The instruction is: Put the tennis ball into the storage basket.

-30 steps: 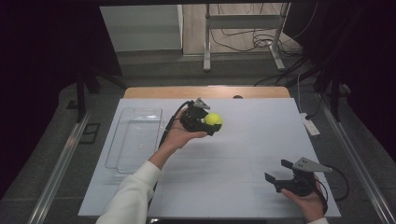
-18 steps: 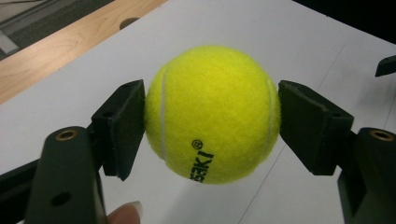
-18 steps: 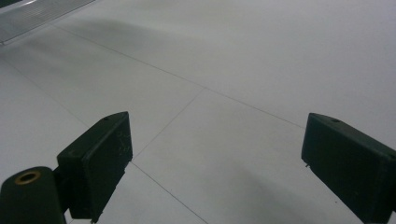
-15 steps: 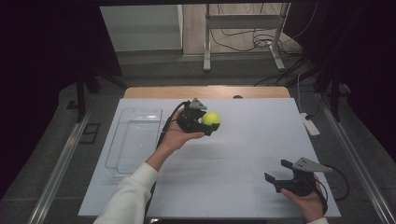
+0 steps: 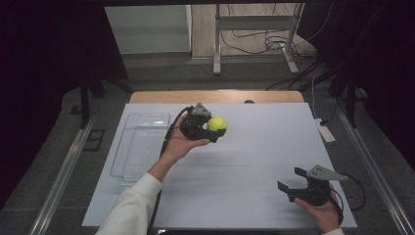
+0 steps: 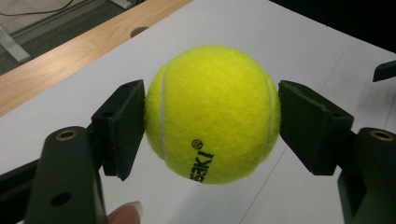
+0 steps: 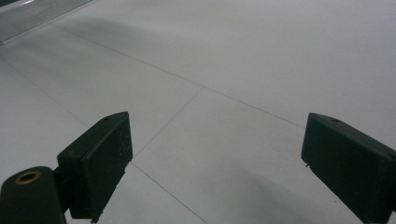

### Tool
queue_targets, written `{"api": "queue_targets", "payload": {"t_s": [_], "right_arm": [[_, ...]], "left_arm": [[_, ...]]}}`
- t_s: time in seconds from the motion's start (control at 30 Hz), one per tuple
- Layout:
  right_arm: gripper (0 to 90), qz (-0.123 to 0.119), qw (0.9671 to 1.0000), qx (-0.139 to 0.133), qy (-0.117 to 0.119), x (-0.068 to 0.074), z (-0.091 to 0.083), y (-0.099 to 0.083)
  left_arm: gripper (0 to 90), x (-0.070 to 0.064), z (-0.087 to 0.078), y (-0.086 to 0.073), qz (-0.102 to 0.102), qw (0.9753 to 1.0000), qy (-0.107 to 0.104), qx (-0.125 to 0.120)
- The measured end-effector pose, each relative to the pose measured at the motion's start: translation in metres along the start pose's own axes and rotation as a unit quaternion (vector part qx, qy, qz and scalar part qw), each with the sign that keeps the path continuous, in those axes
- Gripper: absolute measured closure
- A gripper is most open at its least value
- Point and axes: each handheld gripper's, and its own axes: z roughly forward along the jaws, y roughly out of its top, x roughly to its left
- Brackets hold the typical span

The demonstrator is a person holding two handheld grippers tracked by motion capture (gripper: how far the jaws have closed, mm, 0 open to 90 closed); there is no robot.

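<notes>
White table point(image 5: 244, 161); left hand-held gripper point(image 5: 213, 130) clamps round tennis ball point(image 5: 217, 123).

Tennis ball point(image 6: 212, 114): bright yellow-green felt, white seam curving down its left side, black print near the bottom reading partly "AKI" with an ® mark, upside down in the left gripper view. It sits squarely between the two black jaws of the left gripper point(image 5: 217, 128), both pads pressed against its sides at mid-height, held clear above the white table point(image 5: 254, 161). In the high view the ball point(image 5: 217, 123) sits at the gripper's tip, on the side facing the right gripper point(image 5: 291, 182), well apart from it.
</notes>
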Motion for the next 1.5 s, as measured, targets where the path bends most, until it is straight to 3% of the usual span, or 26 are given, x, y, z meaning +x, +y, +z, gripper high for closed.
{"api": "queue_targets", "payload": {"t_s": [1.5], "right_arm": [[9.2,-0.001,1.0000,0.000,-0.001,0.001,0.000,0.000]], "left_arm": [[27.8,0.015,-0.038,-0.015,-0.021,0.9987,0.024,-0.040]]}}
